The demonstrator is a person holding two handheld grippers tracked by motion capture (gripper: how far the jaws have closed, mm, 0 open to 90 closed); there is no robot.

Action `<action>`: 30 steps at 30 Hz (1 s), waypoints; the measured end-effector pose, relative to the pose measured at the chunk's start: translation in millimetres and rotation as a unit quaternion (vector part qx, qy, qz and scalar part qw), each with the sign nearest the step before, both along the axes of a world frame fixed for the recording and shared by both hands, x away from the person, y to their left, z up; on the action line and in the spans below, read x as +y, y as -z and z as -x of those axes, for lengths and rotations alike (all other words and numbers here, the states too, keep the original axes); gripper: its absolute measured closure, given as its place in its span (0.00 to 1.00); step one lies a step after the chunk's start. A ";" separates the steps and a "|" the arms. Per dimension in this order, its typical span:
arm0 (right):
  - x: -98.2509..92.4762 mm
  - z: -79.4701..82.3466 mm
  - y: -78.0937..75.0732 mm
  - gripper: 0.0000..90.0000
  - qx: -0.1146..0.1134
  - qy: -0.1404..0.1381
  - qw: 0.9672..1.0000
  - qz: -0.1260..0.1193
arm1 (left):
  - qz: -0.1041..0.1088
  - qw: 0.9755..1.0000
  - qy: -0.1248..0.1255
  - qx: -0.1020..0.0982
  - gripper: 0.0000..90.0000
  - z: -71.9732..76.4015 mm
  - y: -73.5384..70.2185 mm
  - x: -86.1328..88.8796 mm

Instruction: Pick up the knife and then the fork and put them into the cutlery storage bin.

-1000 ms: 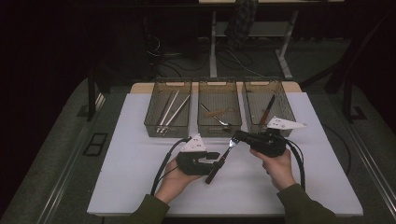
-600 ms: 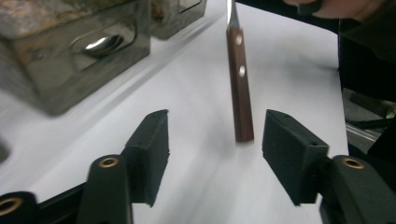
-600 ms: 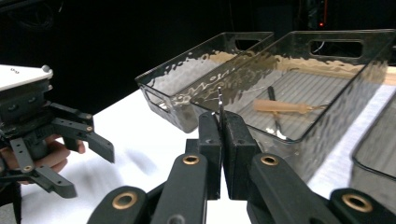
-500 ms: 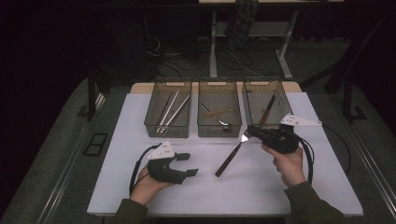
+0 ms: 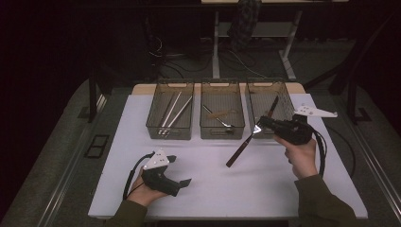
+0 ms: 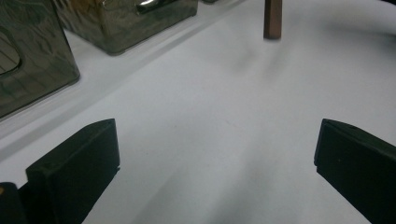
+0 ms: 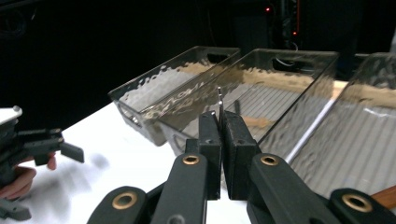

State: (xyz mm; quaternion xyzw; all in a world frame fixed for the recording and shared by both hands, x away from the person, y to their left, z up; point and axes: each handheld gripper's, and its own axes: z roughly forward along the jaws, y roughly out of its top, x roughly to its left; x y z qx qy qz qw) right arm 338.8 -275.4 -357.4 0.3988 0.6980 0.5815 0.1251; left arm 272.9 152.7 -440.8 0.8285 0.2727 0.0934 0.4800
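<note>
Right gripper, near the far right of the white table, has its jaws pressed together on the metal blade end of a knife; the thin blade stands up between its pads in the right gripper view. The knife's dark handle slants down toward the table centre, just before the middle tray. Left gripper, near the front left edge, has just been opening; jaws spread wide, nothing between them.
</note>
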 end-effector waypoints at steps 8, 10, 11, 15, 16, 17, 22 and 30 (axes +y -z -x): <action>-21.3 -18.2 -20.3 0.97 -0.010 0.029 0.999 -0.009 | -0.006 1.000 -0.007 0.013 0.00 -1.1 0.7 0.9; -26.4 -21.9 -25.6 0.97 -0.011 0.036 0.999 -0.006 | -0.005 1.000 -0.005 0.013 0.00 -0.9 0.4 0.6; -28.9 -23.4 -28.6 0.97 -0.011 0.040 0.999 -0.005 | -0.005 1.000 -0.004 0.011 0.00 -0.7 0.4 0.1; -40.7 -29.1 -39.8 0.97 -0.019 0.057 0.998 0.000 | -0.011 1.000 0.000 0.010 0.00 0.3 0.8 -2.0; -44.0 -30.7 -41.9 0.97 -0.019 0.063 0.998 0.002 | -0.010 1.000 0.000 0.009 0.00 0.6 0.9 -2.4; -47.4 -32.4 -43.8 0.97 -0.019 0.070 0.997 0.004 | -0.010 1.000 0.001 0.007 0.00 0.7 0.9 -2.6; -64.5 -40.4 -53.4 0.97 -0.024 0.102 0.994 0.016 | -0.009 1.000 0.000 0.003 0.00 1.0 0.5 -2.7; -85.7 -53.4 -63.3 0.97 -0.023 0.148 0.988 0.040 | -0.011 1.000 0.005 0.003 0.00 1.3 1.0 -4.1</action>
